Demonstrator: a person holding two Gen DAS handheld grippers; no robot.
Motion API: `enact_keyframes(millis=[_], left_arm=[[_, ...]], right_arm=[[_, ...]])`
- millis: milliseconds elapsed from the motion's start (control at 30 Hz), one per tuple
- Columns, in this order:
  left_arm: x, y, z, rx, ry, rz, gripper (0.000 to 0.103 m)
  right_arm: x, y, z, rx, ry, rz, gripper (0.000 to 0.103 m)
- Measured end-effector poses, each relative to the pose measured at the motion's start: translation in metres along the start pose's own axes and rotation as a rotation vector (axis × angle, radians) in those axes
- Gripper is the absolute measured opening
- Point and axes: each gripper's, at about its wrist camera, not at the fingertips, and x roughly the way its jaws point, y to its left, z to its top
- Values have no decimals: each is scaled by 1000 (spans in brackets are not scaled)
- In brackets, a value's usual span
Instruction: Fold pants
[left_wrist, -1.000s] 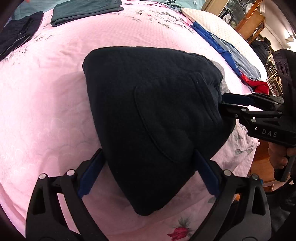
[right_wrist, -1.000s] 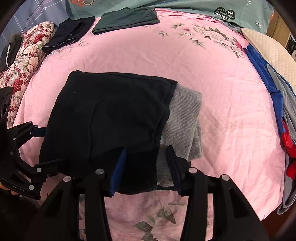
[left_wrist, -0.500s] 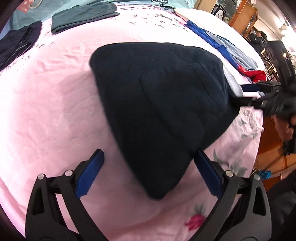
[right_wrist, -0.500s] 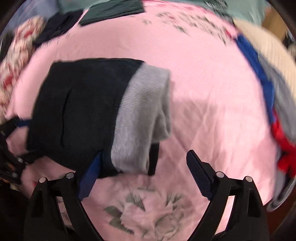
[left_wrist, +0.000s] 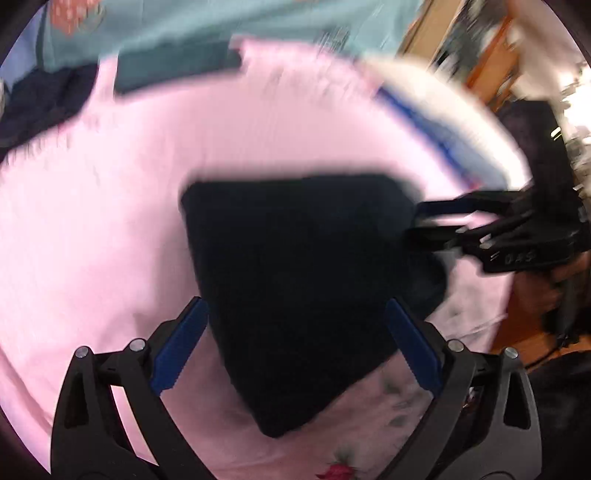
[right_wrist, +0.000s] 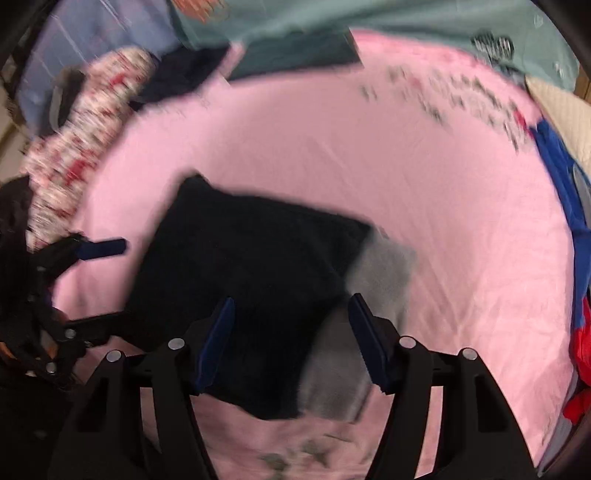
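- Far left on the pink bedsheet (right_wrist: 295, 155): a floral pillow (right_wrist: 85, 122) and some dark folded clothes up by the teal blanket (right_wrist: 332, 18). All of it sits well apart from the action, and it's blurry.
- Left gripper (left_wrist: 295, 339): jaws spread wide, one blue pad on either side of the near corner of the pants. They don't look like they're pressing on anything, so I'd call it empty.
- The black pants (left_wrist: 295, 280) sit in the middle near the front edge of the bed, already down to a compact, thick rectangle. A grey ribbed waistband (right_wrist: 384, 273) pokes out of the right-hand end.
- Orientation: in the right wrist view the bundle's long axis runs from upper left to lower right, waistband end toward the right. One corner points back at the person.
- Right gripper (right_wrist: 291, 339): jaws about halfway and they've just been closing in. The black-and-grey corner of the bundle is between the pads, but I can't tell if they're actually pinching it yet, so I'd say not gripping.
- Step, my guess: the folding's basically finished and this is the tidy-up or pick-up bit. The next move needs both jaws to close on the near edge through all the layers, so the stack doesn't flop open.
- Far right: blue and red clothes (right_wrist: 565, 192) along the edge of the bed, not involved.
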Motion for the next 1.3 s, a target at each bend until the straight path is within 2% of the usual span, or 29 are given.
enact_keyframes(millis=[33, 100, 133, 200, 300, 467, 567, 700, 767, 1033, 1200, 1300], left_arm=[[11, 3, -6, -19, 43, 19, 99], [6, 19, -13, -144, 43, -50, 99], [1, 24, -13, -177, 44, -59, 99], [-16, 35, -8, -208, 7, -20, 98], [-27, 57, 11, -299, -25, -48, 98], [-12, 78, 47, -414, -26, -97, 98], [2, 74, 64, -415, 0, -89, 98], [25, 63, 73, -353, 77, 49, 98], [32, 61, 73, -353, 98, 82, 98], [40, 59, 76, -380, 115, 118, 101], [38, 61, 72, -386, 112, 114, 101], [42, 65, 70, -406, 118, 84, 101]], right_arm=[[6, -5, -5, 0, 25, -34, 66], [-1, -18, -11, 23, 27, 23, 69], [-10, -24, -11, 39, 15, 52, 69], [-33, -37, -11, 69, -48, 103, 75], [-48, -54, -5, 119, -112, 157, 83], [-33, -79, 13, 211, -108, 211, 84], [-16, -82, 21, 219, -72, 236, 84], [2, -85, 23, 220, -16, 246, 84], [7, -87, 21, 234, -6, 271, 84], [22, -85, 26, 282, 50, 353, 84], [33, -76, 29, 280, 79, 378, 85], [38, -78, 28, 299, 85, 410, 86]])
